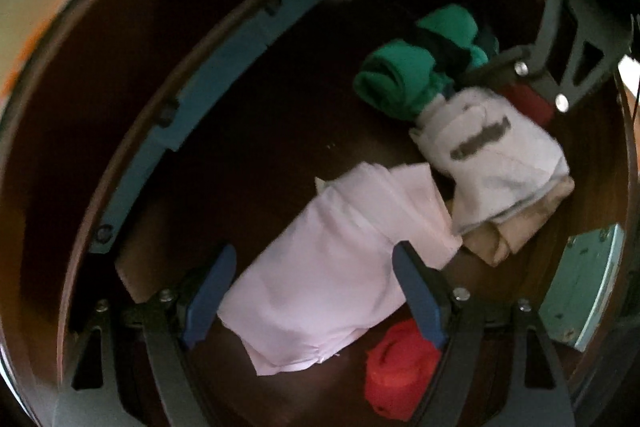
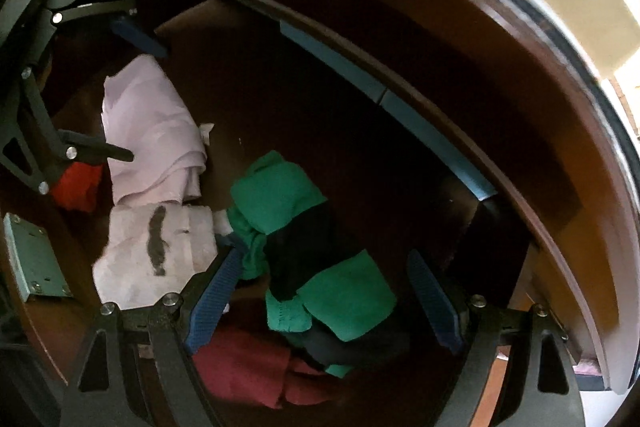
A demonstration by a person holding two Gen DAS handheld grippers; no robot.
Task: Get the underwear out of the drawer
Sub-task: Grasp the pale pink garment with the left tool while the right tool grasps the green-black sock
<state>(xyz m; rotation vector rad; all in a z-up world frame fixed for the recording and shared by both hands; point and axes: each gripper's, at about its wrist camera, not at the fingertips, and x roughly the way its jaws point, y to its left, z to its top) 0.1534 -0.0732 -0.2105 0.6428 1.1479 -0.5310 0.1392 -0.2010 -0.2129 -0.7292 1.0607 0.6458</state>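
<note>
Both grippers point down into the drawer point(image 1: 132, 99), jaws apart, holding nothing. Left gripper point(image 1: 316, 295) straddles the pink folded piece point(image 1: 332, 267), whose long axis crosses the gap diagonally. Right gripper point(image 2: 332, 303) straddles the green-and-black piece point(image 2: 304, 247), not yet clamped.

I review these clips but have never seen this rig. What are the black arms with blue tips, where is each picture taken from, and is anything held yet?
There is no robot: a person carries a two-finger tool in each hand, with a camera looking along its fingers. Both views look down into a brown wooden drawer.

Left-hand view: the left gripper is open, its blue fingers either side of a pale pink folded garment. Nearby lie a white piece with a grey mark, a green roll and a red roll.

Right-hand view: the right gripper is open over the green garment, with a dark red piece nearer the camera.

Nothing is held yet.
</note>
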